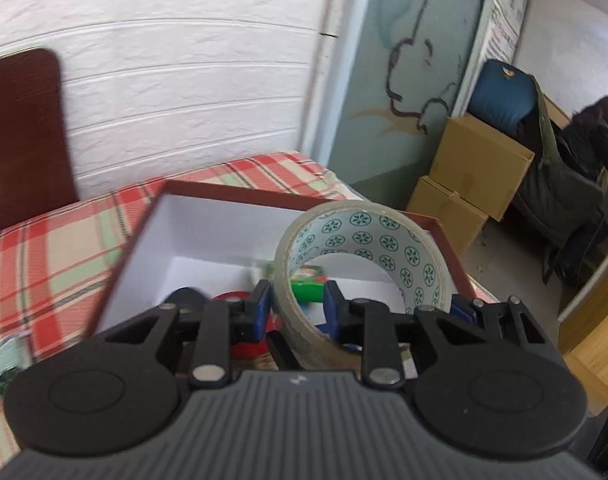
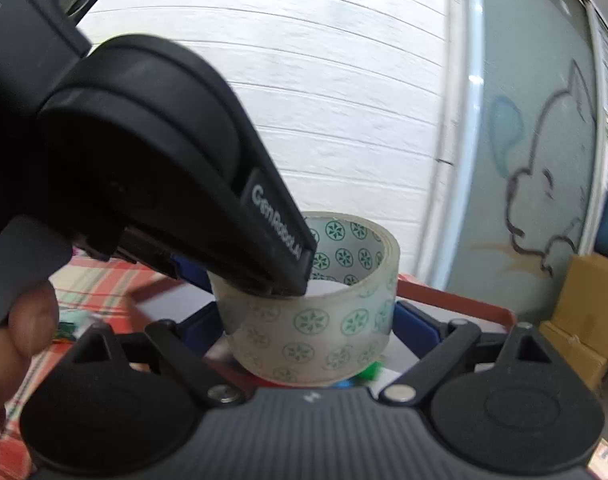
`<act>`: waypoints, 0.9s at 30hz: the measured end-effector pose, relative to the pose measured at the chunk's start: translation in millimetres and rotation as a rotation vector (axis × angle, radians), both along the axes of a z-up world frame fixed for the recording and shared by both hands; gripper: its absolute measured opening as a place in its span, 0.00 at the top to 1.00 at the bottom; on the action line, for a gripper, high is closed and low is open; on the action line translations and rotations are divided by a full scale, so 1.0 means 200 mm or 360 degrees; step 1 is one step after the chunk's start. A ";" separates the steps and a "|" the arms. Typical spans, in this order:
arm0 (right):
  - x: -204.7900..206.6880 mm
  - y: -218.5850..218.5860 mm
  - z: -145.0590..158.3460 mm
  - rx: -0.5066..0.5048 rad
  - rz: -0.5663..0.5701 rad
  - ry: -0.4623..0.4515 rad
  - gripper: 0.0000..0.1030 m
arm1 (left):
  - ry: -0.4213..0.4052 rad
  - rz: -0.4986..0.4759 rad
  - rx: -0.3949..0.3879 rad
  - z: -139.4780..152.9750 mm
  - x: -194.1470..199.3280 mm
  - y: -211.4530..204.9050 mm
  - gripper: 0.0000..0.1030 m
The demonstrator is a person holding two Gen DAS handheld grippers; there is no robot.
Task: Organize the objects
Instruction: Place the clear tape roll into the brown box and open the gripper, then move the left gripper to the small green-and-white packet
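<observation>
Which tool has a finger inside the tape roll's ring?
The left tool: it pinches the wall of the tape roll, one finger inside the ring, one outside. The right tool has both fingers outside, straddling the whole roll.

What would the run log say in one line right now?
left gripper: shut on tape roll wall | right gripper: open, fingers beside roll | roll over red box
</observation>
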State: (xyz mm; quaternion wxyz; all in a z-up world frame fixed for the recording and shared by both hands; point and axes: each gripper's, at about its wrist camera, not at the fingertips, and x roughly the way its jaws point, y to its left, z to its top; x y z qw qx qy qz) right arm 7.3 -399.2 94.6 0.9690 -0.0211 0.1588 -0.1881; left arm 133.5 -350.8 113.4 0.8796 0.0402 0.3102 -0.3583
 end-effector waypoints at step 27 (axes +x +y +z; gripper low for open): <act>-0.15 0.54 -0.18 0.0078 0.0208 -0.0009 0.03 | -0.0124 0.0275 0.0084 -0.13 -0.26 0.62 0.51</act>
